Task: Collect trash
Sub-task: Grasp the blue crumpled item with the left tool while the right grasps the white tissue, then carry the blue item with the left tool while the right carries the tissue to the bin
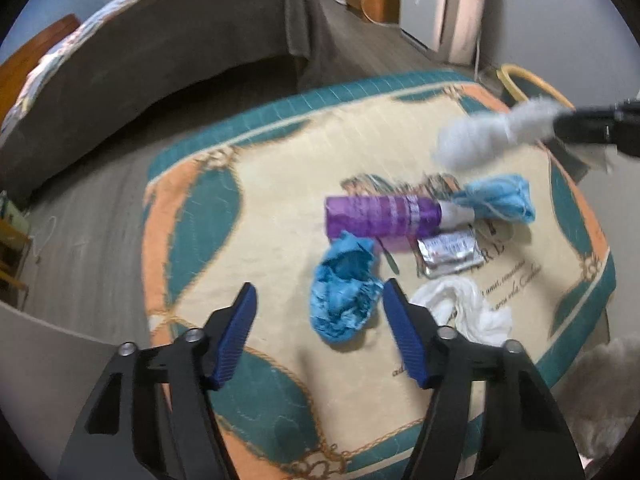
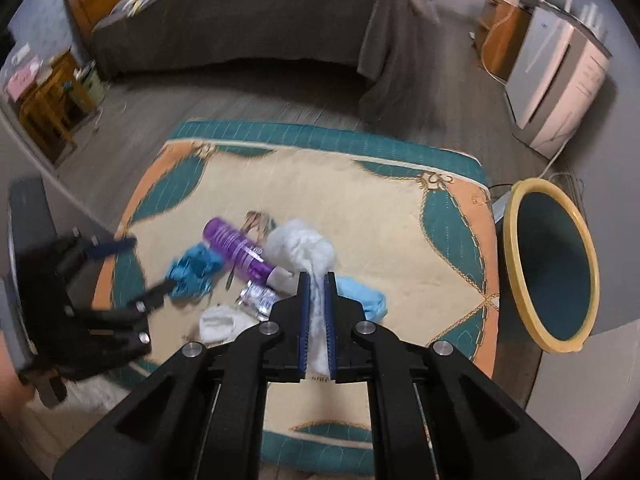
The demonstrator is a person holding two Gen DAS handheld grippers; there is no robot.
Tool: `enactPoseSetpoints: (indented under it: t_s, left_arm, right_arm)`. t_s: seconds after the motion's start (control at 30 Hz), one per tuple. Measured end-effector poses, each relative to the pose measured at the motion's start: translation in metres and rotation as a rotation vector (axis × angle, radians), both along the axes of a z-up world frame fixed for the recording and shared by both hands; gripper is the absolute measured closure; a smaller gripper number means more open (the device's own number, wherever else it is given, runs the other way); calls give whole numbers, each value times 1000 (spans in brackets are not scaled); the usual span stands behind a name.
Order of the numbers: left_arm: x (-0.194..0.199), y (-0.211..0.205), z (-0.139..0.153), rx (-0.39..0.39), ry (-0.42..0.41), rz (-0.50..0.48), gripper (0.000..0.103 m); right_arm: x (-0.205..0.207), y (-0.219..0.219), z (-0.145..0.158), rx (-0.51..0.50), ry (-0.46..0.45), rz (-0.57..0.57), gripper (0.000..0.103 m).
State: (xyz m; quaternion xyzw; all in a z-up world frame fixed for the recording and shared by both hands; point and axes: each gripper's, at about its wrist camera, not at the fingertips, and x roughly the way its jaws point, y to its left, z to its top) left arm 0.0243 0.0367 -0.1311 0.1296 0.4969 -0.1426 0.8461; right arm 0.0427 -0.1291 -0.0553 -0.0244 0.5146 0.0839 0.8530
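Trash lies in a loose cluster on the patterned rug (image 1: 248, 208): a purple bottle (image 1: 382, 218) on its side, a crumpled blue glove (image 1: 344, 296) just beside it, a second pale blue wad (image 1: 500, 200) at the bottle's cap end, a flattened silver wrapper (image 1: 448, 256) and a white crumpled tissue (image 1: 468, 308) nearest you

Your right gripper (image 2: 318, 280) is pressed together on a fluffy white wad (image 2: 304, 248), pinching it low so most of it bulges out past the tips; it looks soft and light, and it hangs clear of the rug, which suits carrying it over to the yellow-rimmed bin (image 2: 516, 240) standing off the rug's right edge with its mouth tilted toward you

Your left gripper (image 1: 320, 300) stands spread, nothing pinched, with the blue glove lying between and just ahead of its tips, so it seems lined up to take that piece next; the glove is thin and wrinkled, so I judge a low, firm pinch is needed

The views are blurred, so finer detail on the wrapper cannot be read
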Motion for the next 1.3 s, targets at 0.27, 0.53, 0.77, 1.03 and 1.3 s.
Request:
enactPoseSetpoints:
  t_s: [0.27, 0.53, 0.77, 1.03, 1.3]
  left_arm:
    - [12, -11, -22, -10, 66, -9, 62]
    - [13, -17, -21, 5, 33, -25, 72]
    - [12, -23, 21, -49, -90, -22, 73]
    - [11, -33, 65, -98, -202, -25, 73]
    - [12, -40, 88, -165, -244, -28, 73]
  right_arm:
    - [10, -11, -3, -1, -1, -24, 97]
    - [16, -17, -3, 3, -4, -37, 97]
    - [17, -23, 15, 24, -54, -56, 97]
    - [14, -38, 42, 58, -123, -83, 97]
    - [13, -60, 61, 76, -172, -115, 97]
